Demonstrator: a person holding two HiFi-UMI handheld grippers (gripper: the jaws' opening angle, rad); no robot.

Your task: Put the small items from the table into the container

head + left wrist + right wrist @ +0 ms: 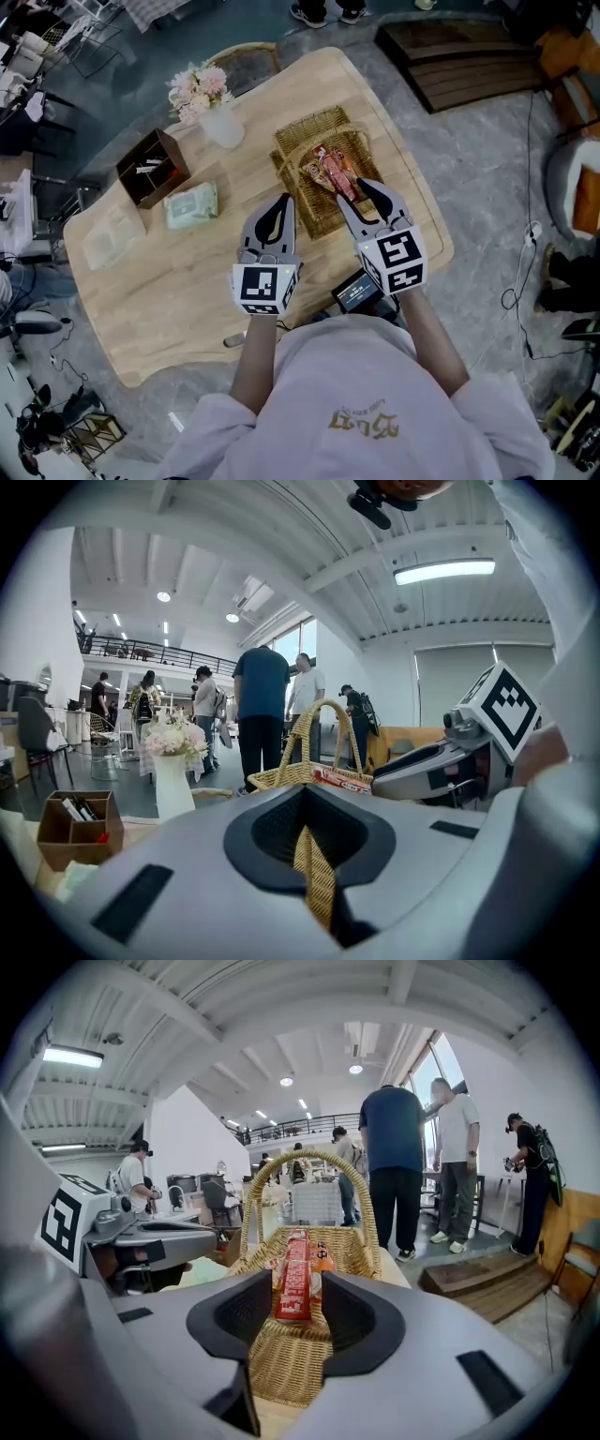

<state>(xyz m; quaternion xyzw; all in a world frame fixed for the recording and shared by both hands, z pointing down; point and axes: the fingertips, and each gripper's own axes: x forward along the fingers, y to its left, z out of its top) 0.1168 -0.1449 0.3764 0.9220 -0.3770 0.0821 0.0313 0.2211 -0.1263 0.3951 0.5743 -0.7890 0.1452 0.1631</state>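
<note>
A wicker basket (302, 137) with an arched handle stands on the wooden table (178, 291), and several red and orange snack packets (333, 173) lie inside it. My right gripper (354, 192) hovers over the basket's near side. In the right gripper view its jaws stand apart (292, 1312). A red packet (293, 1279) lies in the basket (347, 1251) between them, and neither pad touches it. My left gripper (282, 200) stays just left of the basket, jaws together with nothing in them. The left gripper view shows only a thin slit (314, 855) between them, with wicker behind.
A white vase of pink flowers (217, 117) stands behind the basket to the left. A brown open box (150, 169), a green packet (192, 204) and a clear bag (111, 239) lie on the table's left. A small black device (356, 292) sits at the near edge.
</note>
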